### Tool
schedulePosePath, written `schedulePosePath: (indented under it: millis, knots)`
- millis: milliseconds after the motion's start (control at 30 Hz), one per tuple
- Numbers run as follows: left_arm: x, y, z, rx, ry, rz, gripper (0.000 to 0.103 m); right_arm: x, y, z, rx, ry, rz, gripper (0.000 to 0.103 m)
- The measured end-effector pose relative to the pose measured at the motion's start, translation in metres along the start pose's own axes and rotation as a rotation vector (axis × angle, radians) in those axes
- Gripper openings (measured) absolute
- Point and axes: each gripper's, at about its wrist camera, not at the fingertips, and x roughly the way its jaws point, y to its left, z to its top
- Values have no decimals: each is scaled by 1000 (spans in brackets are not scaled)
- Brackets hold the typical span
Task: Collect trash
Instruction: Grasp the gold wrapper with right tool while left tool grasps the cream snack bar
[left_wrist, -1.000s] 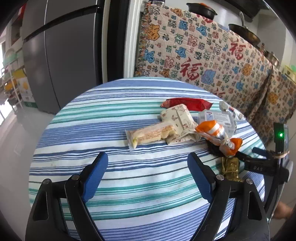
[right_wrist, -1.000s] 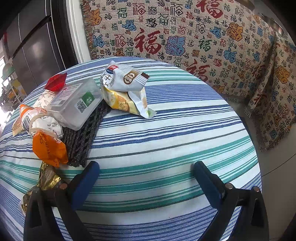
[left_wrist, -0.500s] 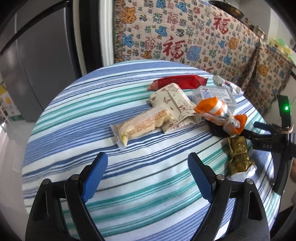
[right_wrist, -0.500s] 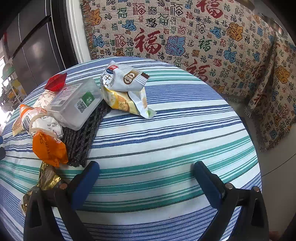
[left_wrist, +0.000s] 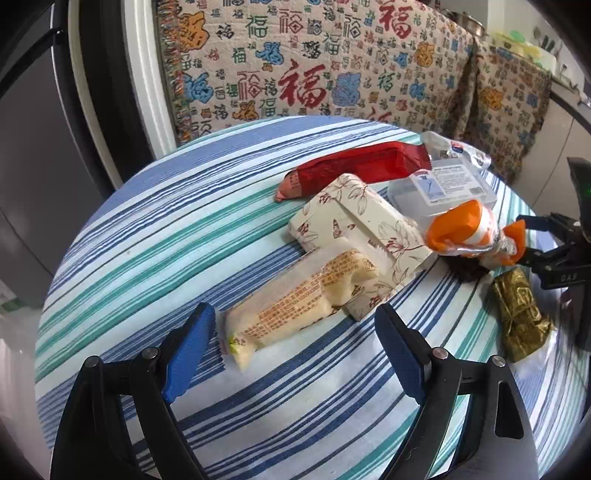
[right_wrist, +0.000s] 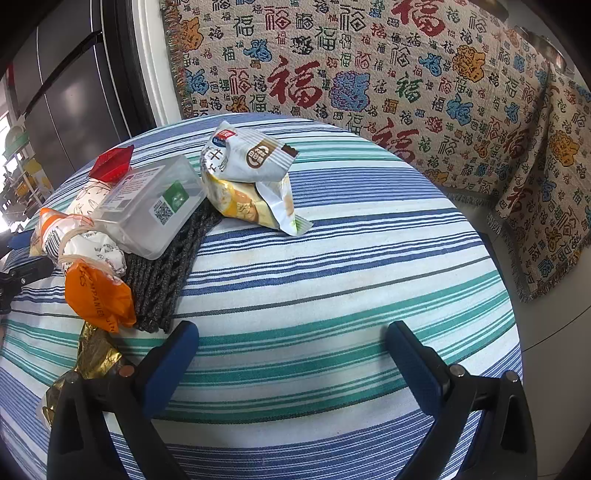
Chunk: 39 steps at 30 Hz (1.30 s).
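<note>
Pale yellow wrapper (left_wrist: 295, 299) lying near the table's near-left side, its far end resting against the floral packet (left_wrist: 354, 229), its near end just ahead of the left gripper (left_wrist: 291, 350), jaws spread wide, empty. Probably best to straddle the wrapper across its narrow width, press low to the striped cloth (left_wrist: 147, 229), then pinch without snagging fabric. Right gripper (right_wrist: 291, 354) likewise agape, empty, hovering beside the mesh pad (right_wrist: 166, 266), orange wrapper (right_wrist: 98, 291) and gold foil (right_wrist: 96, 354).
</note>
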Motion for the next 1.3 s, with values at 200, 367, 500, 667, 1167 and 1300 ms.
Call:
schedulePosePath:
  millis: [200, 367, 500, 667, 1167, 1300]
  knots:
    - [-5, -18, -5, 74, 23, -110, 80, -3, -2, -1, -23, 24, 22, 103]
    - [-32, -36, -36, 178, 85, -244, 81, -19, -15, -13, -14, 51, 87, 103]
    - [-52, -26, -39, 120, 25, -193, 88, -52, -21, -21, 79, 4, 165, 103]
    - [-38, -22, -9, -7, -94, -100, 97, -74, 36, -26, 83, -9, 347, 103]
    - [-54, -61, -64, 201, 81, -246, 90, -69, 4, -55, -111, 33, 117, 98]
    - [-53, -64, -49, 150, -16, -133, 95, -66, 24, -54, -170, 31, 177, 98]
